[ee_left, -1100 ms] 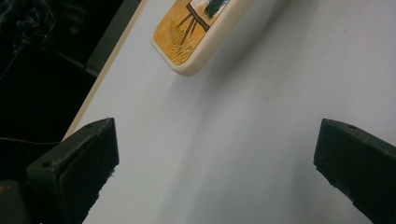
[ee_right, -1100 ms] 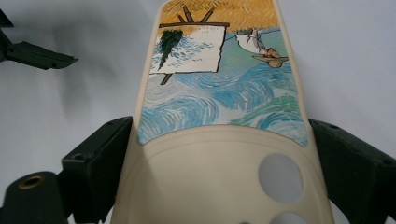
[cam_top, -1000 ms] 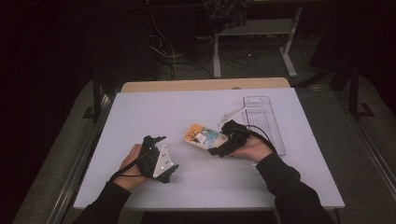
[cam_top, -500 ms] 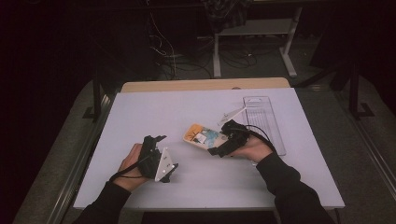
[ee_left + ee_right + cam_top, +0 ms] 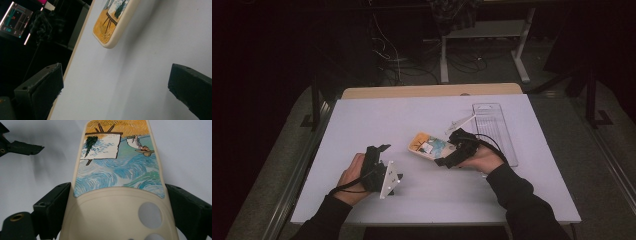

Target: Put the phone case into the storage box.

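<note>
Nothing has shifted since before: the right tongs [image 5: 117,202] pinch the phone case [image 5: 117,170] by its sides, while the left tongs [image 5: 112,92] stand spread above the desk [image 5: 362,120].

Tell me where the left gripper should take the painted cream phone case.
Probably the free orange end of the painted cream phone case, from the left gripper side, jaws across its long edges; the right gripper already clamps the camera-hole end.

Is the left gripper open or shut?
Open. In its own view the left gripper has its jaws wide apart, nothing between them.
</note>
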`<state>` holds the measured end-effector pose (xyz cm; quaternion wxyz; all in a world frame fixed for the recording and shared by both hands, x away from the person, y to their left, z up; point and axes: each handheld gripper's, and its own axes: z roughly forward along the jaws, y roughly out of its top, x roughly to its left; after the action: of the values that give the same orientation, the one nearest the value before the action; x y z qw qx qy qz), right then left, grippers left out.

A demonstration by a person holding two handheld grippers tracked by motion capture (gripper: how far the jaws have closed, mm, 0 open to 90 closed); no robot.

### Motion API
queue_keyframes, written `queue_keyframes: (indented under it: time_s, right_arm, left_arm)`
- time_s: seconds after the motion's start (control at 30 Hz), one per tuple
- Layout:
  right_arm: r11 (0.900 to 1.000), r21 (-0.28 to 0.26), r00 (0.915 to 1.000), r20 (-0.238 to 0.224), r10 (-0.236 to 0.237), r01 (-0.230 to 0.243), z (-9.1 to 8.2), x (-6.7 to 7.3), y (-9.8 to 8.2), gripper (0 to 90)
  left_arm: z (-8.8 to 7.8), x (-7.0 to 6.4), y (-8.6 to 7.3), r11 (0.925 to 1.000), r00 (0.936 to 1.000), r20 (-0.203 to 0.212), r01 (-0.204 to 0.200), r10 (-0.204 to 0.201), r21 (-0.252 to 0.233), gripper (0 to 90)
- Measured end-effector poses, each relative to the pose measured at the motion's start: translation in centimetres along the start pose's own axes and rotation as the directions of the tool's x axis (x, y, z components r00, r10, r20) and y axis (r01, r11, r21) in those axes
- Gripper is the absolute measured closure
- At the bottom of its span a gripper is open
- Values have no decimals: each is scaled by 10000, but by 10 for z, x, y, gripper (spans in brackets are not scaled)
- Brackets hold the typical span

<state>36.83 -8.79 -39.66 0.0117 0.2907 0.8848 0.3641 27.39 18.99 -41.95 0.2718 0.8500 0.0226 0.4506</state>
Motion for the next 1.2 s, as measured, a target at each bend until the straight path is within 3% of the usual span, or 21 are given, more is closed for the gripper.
queue_keyframes:
  time_s: [0.27, 0.47, 0.77, 0.83, 0.9, 1.0, 1.07, 1.2]
  right_arm:
    - [10000, -86, 10000, -30, 43, -43, -1, -1, 0, 100]
    - [9999, -160, 10000, 8, -30, 30, 0, -1, 0, 100]
    - [9996, -265, 9999, -137, 32, -36, 1, 0, 3, 101]
    - [9993, -225, 9995, -43, -303, 302, 2, -1, 3, 101]
    - [9995, -289, 9998, -143, -113, 109, 3, 2, 5, 101]
    - [9993, -287, 9995, -171, -250, 245, 3, 3, 6, 101]
    - [9996, -254, 9996, -241, -146, 140, 3, 4, 7, 101]
    - [9994, -339, 9996, -247, -115, 107, 2, 3, 11, 101]
  left_arm:
    - [1, -4, 3, 9989, 9982, -376, -460, 459, -13, 0]
    - [4, -7, 6, 9944, 9924, -640, -1052, 1053, 48, 0]
    - [10, -8, 9, 9844, 9764, -1264, -1758, 1750, 47, 0]
    - [12, -9, 9, 9828, 9731, -1395, -1846, 1831, 19, 0]
    - [13, -9, 10, 9806, 9712, -1369, -1957, 1951, 89, 0]
    - [14, -10, 11, 9765, 9659, -1450, -2153, 2147, 120, 0]
    - [16, -11, 12, 9756, 9658, -1386, -2190, 2190, 156, 0]
    - [20, -10, 15, 9653, 9526, -1560, -2589, 2611, 349, 0]
